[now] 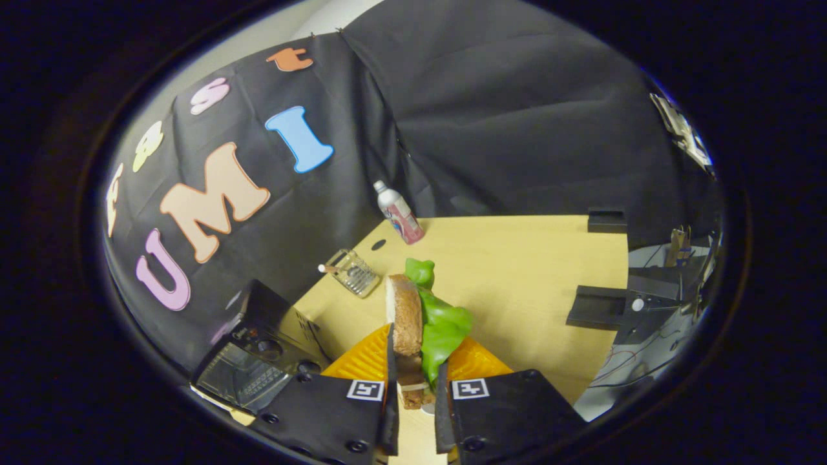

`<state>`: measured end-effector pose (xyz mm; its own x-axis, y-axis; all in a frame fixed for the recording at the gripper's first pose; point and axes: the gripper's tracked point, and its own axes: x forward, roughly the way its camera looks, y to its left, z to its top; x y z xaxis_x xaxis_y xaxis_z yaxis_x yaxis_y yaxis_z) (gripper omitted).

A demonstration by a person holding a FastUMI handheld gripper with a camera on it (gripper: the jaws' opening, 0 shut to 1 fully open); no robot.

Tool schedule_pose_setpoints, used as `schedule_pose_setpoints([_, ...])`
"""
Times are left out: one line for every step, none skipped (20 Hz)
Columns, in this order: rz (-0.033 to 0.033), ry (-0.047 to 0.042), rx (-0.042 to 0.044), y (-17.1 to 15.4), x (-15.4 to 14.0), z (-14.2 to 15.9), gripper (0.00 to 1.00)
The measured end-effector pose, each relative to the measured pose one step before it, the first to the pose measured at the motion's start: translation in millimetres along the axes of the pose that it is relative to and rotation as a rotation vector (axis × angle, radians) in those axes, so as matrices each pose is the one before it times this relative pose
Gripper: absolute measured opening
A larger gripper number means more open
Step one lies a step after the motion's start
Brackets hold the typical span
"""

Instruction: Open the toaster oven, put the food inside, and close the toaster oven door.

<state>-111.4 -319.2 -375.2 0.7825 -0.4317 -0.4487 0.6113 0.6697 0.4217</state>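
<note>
Sandwich of brown bread and green lettuce (423, 326) is clamped between gripper (417, 394) fingers, above orange plate (362, 358). Black toaster oven (255, 352) sits left; insertion and door closing remain.

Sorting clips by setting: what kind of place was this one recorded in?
Probably a staged recording booth, not a home kitchen: black cloth wall, pale wooden tabletop, small black toaster oven. The tongs grip a brown-bread sandwich with green lettuce.
</note>
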Motion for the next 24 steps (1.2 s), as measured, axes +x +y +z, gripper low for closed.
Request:
schedule_pose_setpoints([0.008, -0.00685, -0.00289, 3.9, -3.8, 3.37, 0.24])
schedule_pose_setpoints([0.01139, -0.00486, -0.00302, 5.05, -2.69, 1.24, 0.24])
schedule_pose_setpoints([0.01365, -0.00377, -0.00239, 6.5, -2.91, 1.62, 0.24])
schedule_pose_setpoints([0.01615, -0.00173, 0.0048, 7.65, -3.49, -0.32, 0.24])
schedule_pose_setpoints([0.01868, -0.00061, 0.01498, 8.97, -3.65, -1.28, 0.24])
schedule_pose_setpoints([0.02154, 0.00195, 0.02441, 9.6, -3.29, -3.68, 0.24])
schedule_pose_setpoints([0.02321, 0.00269, 0.02991, 10.84, -4.18, -5.43, 0.24])
schedule_pose_setpoints([0.02528, 0.00453, 0.03056, 10.48, -4.68, -5.82, 0.24])
schedule_pose_setpoints([0.02061, 0.00732, 0.02796, 10.14, -6.28, -7.49, 0.24])
schedule_pose_setpoints([0.01604, 0.01167, 0.0251, 7.4, -4.15, -11.34, 0.24])
schedule_pose_setpoints([0.01309, 0.0163, 0.01601, 6.25, -5.55, -11.53, 0.24])
schedule_pose_setpoints([0.0131, 0.02124, 0.00976, 5.81, -4.68, -13.55, 0.24])
schedule_pose_setpoints([0.011, 0.02582, 0.00273, 4.96, -4.66, -14.97, 0.24])
schedule_pose_setpoints([0.00973, 0.02921, -0.00485, 4.19, -2.42, -15.77, 0.24])
schedule_pose_setpoints([0.00724, 0.0341, -0.00873, 4.36, -2.13, -16.91, 0.24])
schedule_pose_setpoints([0.0046, 0.03589, -0.00903, 4.56, -0.85, -16.17, 0.24])
schedule_pose_setpoints([0.00995, 0.03239, -0.00909, 6.16, 0.25, -15.44, 0.24])
schedule_pose_setpoints([0.01507, 0.02754, -0.00588, 7.77, 1.21, -13.74, 0.24])
schedule_pose_setpoints([0.01702, 0.02351, -0.0002, 9.69, 2.75, -12.26, 0.24])
schedule_pose_setpoints([0.01691, 0.01996, 0.00416, 9.52, 3.58, -10.44, 0.24])
schedule_pose_setpoints([0.01534, 0.01751, 0.00704, 9.27, 4.98, -9.91, 0.24])
schedule_pose_setpoints([0.01458, 0.01641, 0.00751, 8.19, 5.22, -8.7, 0.24])
schedule_pose_setpoints([0.01293, 0.01563, 0.00946, 7.8, 7.28, -7.44, 0.24])
schedule_pose_setpoints([0.01266, 0.01516, 0.00991, 5.74, 6.14, -6.61, 0.24])
